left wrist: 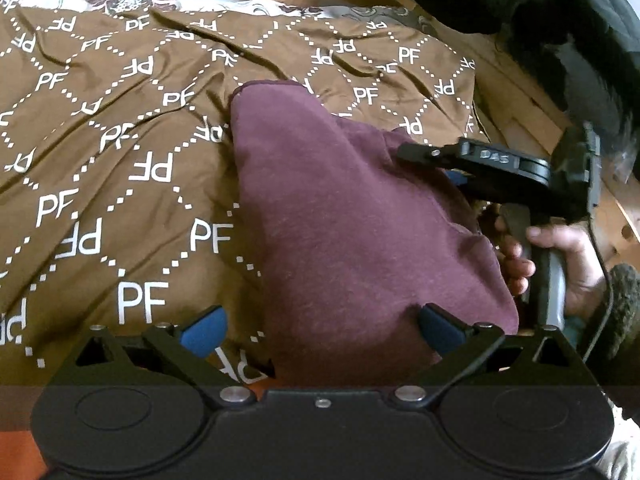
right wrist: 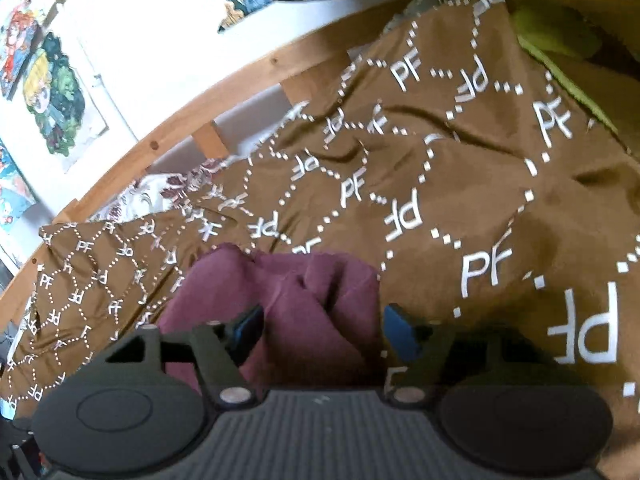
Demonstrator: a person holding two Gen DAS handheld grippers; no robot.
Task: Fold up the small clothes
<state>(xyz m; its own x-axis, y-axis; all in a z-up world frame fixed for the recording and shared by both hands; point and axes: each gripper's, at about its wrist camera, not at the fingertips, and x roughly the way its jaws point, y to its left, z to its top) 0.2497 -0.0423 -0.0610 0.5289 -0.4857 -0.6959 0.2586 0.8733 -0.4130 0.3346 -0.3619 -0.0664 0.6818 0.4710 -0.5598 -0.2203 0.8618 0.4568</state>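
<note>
Both tools stand apart: the left tool (left wrist: 320, 330) and right tool (right wrist: 324, 330) straddle the maroon garment (left wrist: 340, 220) on the brown bedspread (left wrist: 100, 140).

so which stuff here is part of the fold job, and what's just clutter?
In the job:
maroon garment
left gripper
right gripper

Lying about:
brown PF-print bedspread
wooden bed frame
cartoon posters
black jacket

Your left gripper's body (left wrist: 320, 432) hides the maroon garment's (left wrist: 340, 216) near edge, and the garment covers your right gripper's fingertips (left wrist: 420, 152) from view.
</note>
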